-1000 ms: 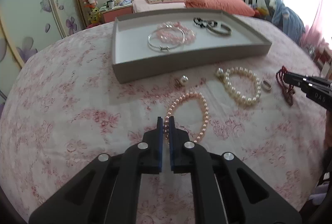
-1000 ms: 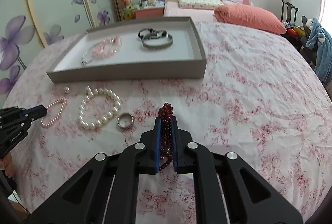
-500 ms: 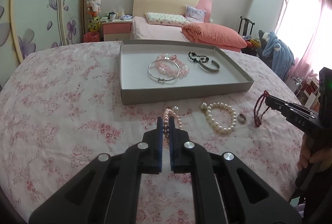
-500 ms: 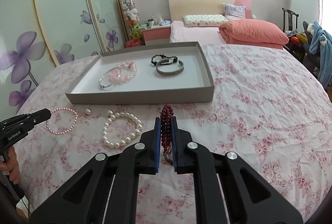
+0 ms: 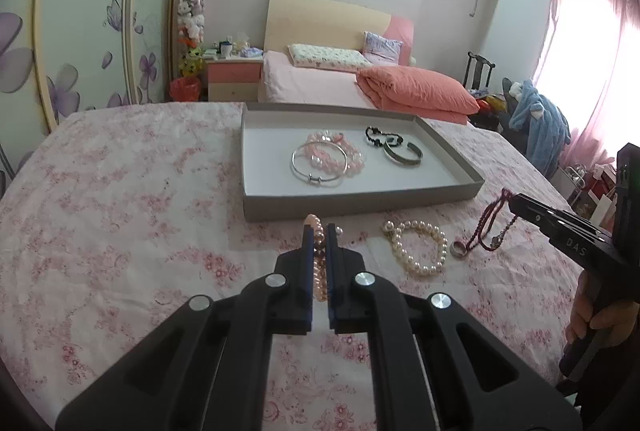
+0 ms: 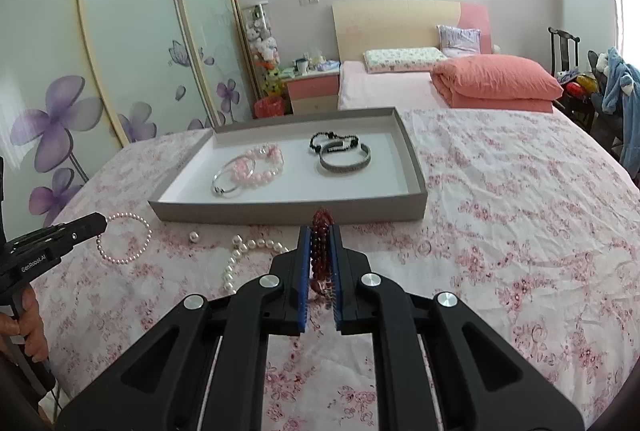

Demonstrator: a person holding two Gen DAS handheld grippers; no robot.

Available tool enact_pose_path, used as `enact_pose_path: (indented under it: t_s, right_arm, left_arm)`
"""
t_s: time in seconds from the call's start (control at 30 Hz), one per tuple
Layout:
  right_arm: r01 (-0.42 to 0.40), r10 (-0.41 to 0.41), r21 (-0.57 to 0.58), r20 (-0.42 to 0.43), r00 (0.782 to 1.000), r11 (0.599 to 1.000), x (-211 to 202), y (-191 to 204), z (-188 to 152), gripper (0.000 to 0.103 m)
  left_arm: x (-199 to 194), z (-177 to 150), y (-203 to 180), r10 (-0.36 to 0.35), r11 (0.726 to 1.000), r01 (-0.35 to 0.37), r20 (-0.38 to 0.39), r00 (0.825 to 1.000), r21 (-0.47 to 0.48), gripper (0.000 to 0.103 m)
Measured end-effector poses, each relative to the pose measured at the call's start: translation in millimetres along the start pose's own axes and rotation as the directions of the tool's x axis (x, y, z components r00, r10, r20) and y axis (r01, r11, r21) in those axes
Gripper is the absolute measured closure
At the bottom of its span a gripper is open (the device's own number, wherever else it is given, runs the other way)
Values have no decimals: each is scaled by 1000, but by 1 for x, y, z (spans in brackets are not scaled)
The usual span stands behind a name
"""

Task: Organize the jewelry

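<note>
Left gripper [image 5: 319, 231] clamps pink pearls [image 6: 124, 238]; right gripper [image 6: 320, 231] clamps red beads [image 6: 321, 247]. Carry both over tray [image 5: 360, 200] wall, lower, then release.

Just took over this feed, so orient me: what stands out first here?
Both grippers are lifted and loaded: the left gripper pinches a pink pearl bracelet, the right gripper a dark red bead strand. Behind them sits the grey tray holding four bracelets; a white pearl bracelet lies on the floral cloth.
</note>
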State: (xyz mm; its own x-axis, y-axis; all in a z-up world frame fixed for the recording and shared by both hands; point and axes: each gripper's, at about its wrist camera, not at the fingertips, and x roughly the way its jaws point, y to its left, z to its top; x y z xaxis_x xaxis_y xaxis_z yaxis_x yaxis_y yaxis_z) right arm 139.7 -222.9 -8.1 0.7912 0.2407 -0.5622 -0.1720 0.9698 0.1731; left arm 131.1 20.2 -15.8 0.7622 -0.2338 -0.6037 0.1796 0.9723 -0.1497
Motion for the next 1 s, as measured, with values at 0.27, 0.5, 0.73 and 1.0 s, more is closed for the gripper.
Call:
enact_pose_path:
  t_s: [0.27,0.5,0.73,1.0]
  right_arm:
    - [16,-13,-42,70,997,999,-13,8,9,98]
    - [-2,-4,-35,-153,988,999,23,-2,-8,53]
    - [28,-48,-80,-252,967,996,43,-5,-26,42]
    - [53,-88,-131,-282,955,990,51,-3,-35,95]
  left_arm:
    - [-10,8,-6,42,999,-42,62,997,-1,97]
    - [-11,9,-6,43,999,-43,60,997,-4,97]
    - [-9,8,-2,50,999,-50,51,997,-14,97]
    - [-10,8,-1,52,999,-51,51,997,-20,97]
